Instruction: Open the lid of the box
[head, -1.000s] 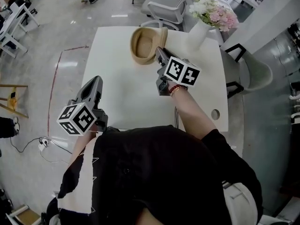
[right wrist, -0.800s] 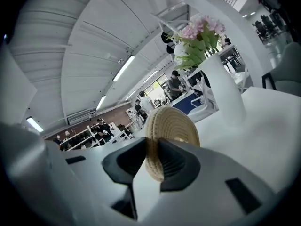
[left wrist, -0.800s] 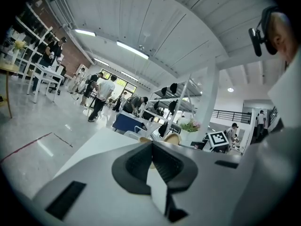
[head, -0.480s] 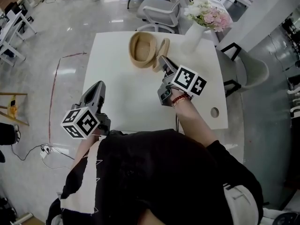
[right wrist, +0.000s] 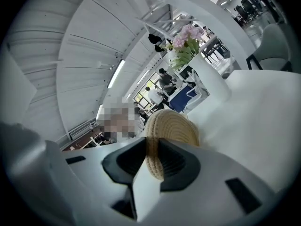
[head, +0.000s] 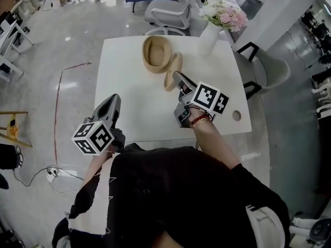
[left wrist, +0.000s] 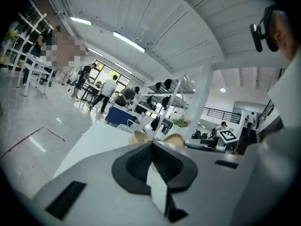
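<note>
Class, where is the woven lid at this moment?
In the head view, the woven lid is held on edge in the right gripper, just right of the open woven box, nearer the person than the white vase.

You work in bright, even light. Long ceiling strips [left wrist: 127, 41] glow high above the bench [head: 129, 87], whose white top comes close to washing out in the head view. Left of the bench, the glossy floor [head: 67, 85] throws back a pale glare patch. Shadows on the bench are faint and soft-edged. Both gripper views bow hard around the bench and go black at the corners. The fingers [right wrist: 178, 166] nearest the lens look slightly soft.
</note>
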